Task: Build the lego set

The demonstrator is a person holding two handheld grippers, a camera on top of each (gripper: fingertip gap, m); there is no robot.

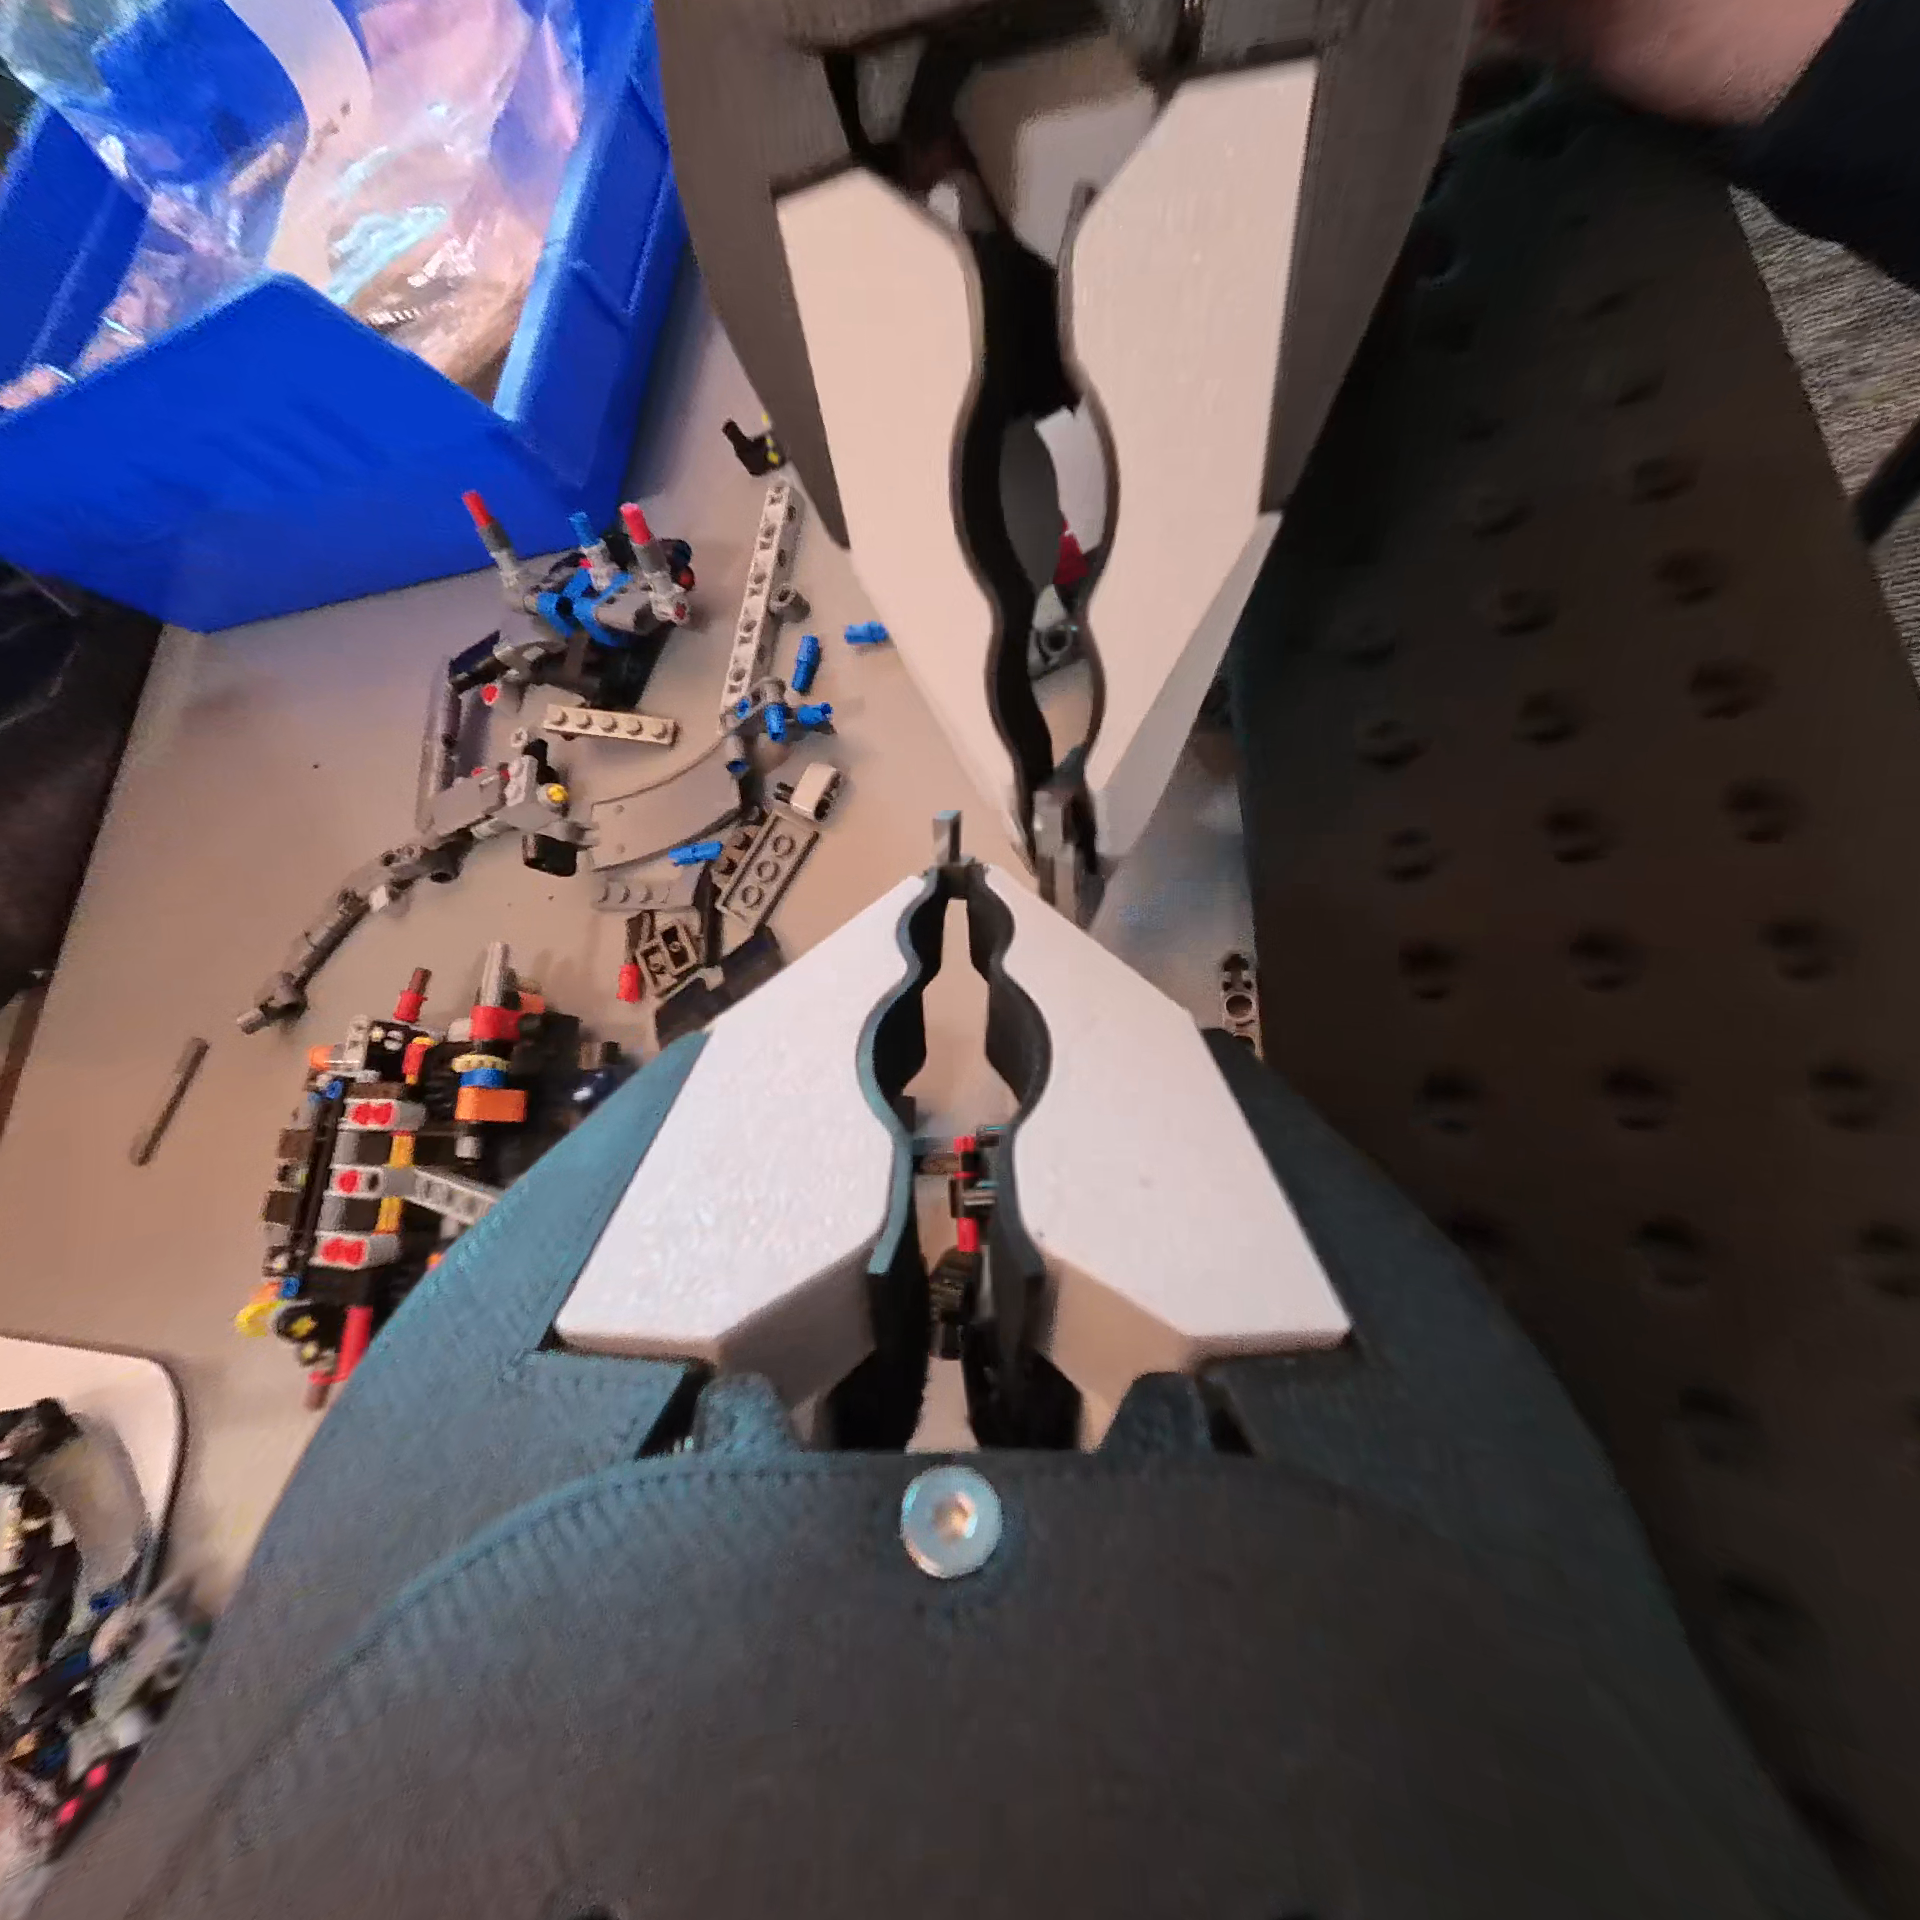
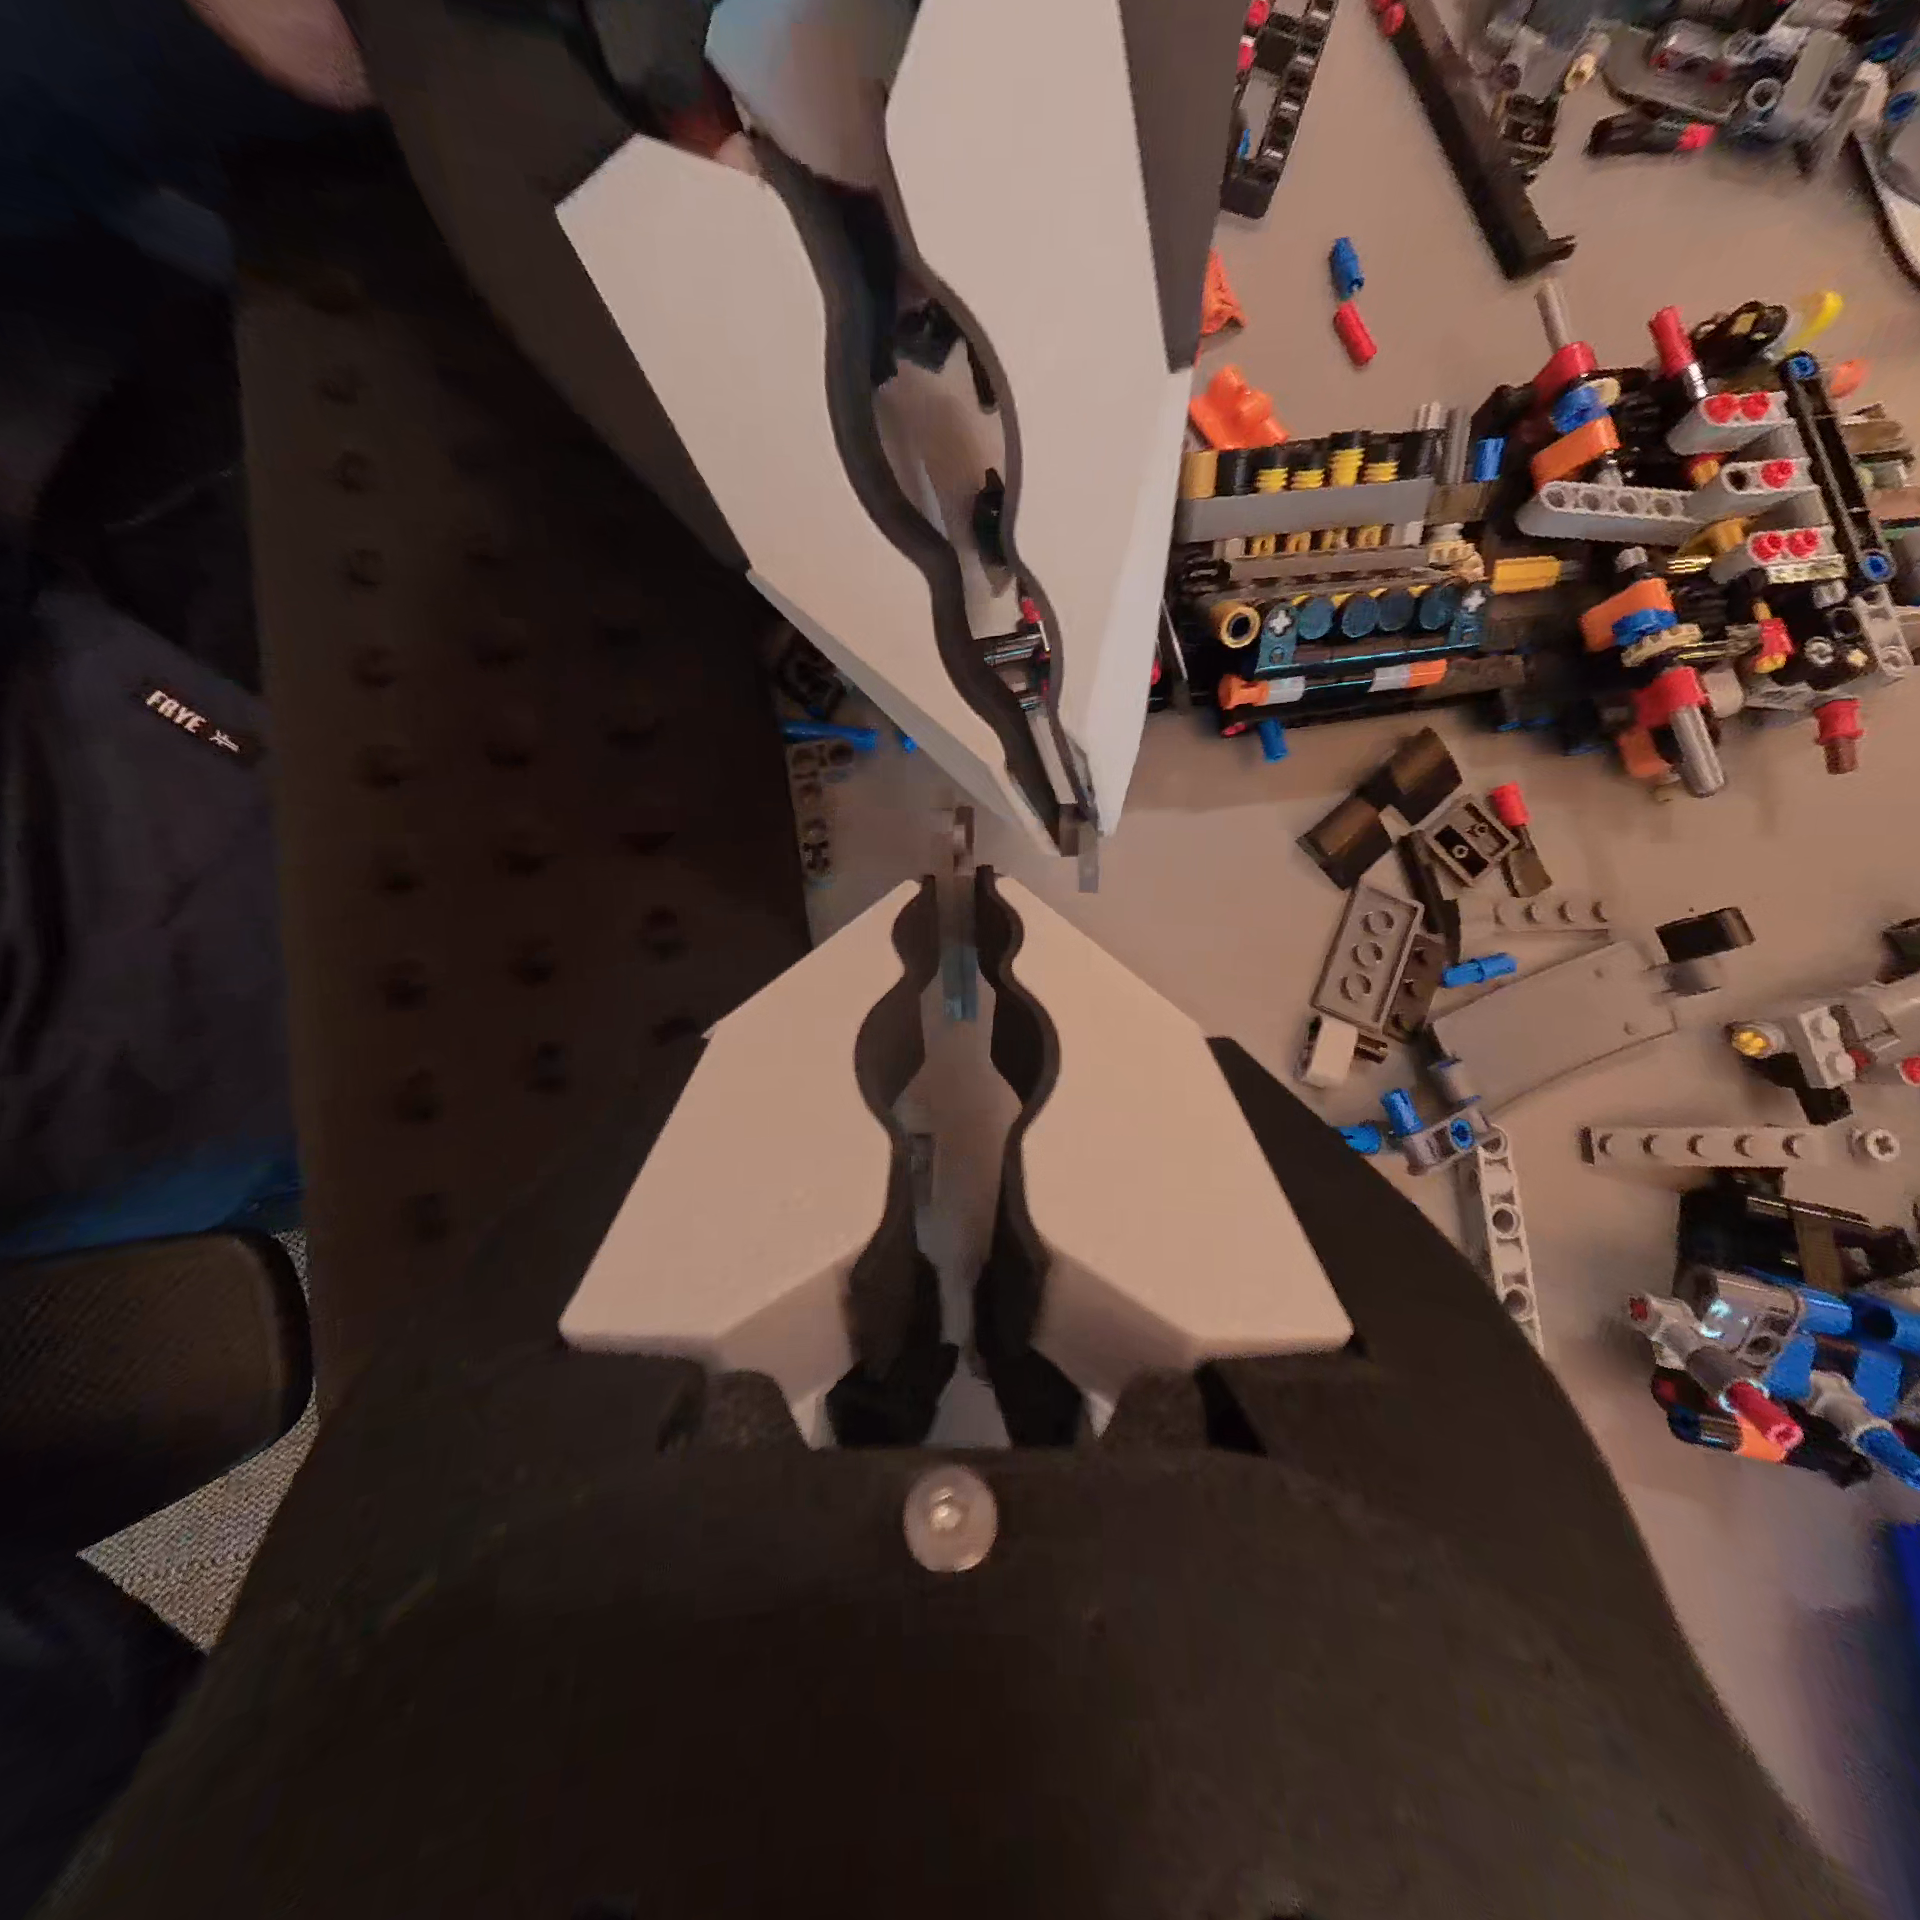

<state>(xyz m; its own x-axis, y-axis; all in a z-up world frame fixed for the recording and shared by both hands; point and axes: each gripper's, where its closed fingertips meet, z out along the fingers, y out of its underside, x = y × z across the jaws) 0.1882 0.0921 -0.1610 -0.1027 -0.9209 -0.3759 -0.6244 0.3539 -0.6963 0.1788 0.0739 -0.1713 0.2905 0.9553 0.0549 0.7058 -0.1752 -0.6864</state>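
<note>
A small grey piece (image 1: 951, 840) stuck out of the left gripper (image 1: 948, 868), whose fingers (image 1: 790, 1101) were pinched narrow on it at mid-frame of the left wrist view. The right gripper (image 2: 961, 883) likewise had its fingers (image 2: 1122, 1132) closed on a thin grey and blue pin (image 2: 960, 935), centre of the right wrist view. The two tips nearly met, each gripper reaching down from the top of the other's frame. The large part-built lego model (image 2: 1538, 561), black with orange, red and yellow bits, lay on the grey worktop (image 2: 1195, 914) at the upper right of the right view. Loose grey plates (image 2: 1366, 951) and blue pins were scattered below it. A blue bin (image 1: 260, 436) filled the upper left of the left view, holding clear bags
</note>
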